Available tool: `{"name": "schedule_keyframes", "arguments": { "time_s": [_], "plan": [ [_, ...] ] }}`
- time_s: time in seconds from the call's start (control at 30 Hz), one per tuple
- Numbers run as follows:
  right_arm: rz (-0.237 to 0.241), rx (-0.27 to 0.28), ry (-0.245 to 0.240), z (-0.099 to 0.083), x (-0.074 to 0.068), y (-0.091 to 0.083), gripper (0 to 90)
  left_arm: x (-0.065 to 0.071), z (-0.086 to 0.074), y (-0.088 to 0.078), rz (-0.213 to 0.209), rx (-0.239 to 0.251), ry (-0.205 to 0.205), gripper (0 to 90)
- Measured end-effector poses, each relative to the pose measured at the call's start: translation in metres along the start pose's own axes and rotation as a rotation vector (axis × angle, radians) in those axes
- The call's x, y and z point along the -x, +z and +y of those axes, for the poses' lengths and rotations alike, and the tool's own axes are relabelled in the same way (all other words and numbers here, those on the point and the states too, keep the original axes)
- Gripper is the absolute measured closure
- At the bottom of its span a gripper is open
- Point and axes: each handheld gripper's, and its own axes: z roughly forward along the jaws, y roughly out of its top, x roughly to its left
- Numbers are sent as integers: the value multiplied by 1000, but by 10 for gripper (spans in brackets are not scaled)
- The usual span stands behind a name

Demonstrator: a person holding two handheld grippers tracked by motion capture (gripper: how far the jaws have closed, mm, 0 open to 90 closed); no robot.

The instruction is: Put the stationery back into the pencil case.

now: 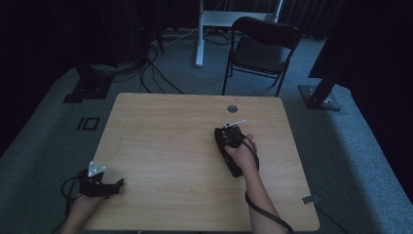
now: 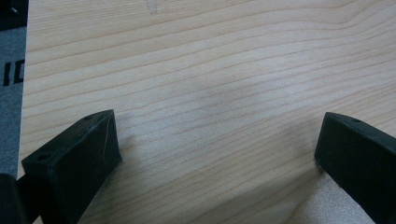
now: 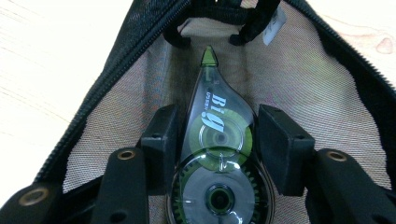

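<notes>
Green-tinted correction tape dispenser [image 3: 218,154] is clamped between the half-closed right gripper [image 3: 217,140] jaws, tip ahead inside the open black pouch [image 3: 327,93]. Left gripper [image 2: 215,144] is spread wide, nothing held, over bare wooden table [image 2: 210,70].

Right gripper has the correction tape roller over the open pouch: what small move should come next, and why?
Probably lower it a little further into the pouch, then open the jaws. The right gripper is shut on the correction tape roller, whose green tip points into the unzipped opening with mesh lining beneath it. The left gripper is open over bare table.
</notes>
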Motion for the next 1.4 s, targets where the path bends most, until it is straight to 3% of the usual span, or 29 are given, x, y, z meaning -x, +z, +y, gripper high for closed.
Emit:
{"name": "schedule_keyframes", "arguments": {
  "time_s": [0.33,0.87,1.2,1.4],
  "plan": [
    [16,-22,13,2,0,1,471,0,0,0,-6,0,7,0],
    [84,92,32,-2,5,-26,430,0,0,0,-6,0,8,0],
    [141,164,15,-9,10,-47,404,0,0,0,-6,0,8,0],
    [136,204,14,-13,19,-55,364,0,0,0,-6,0,8,0]
  ]
}}
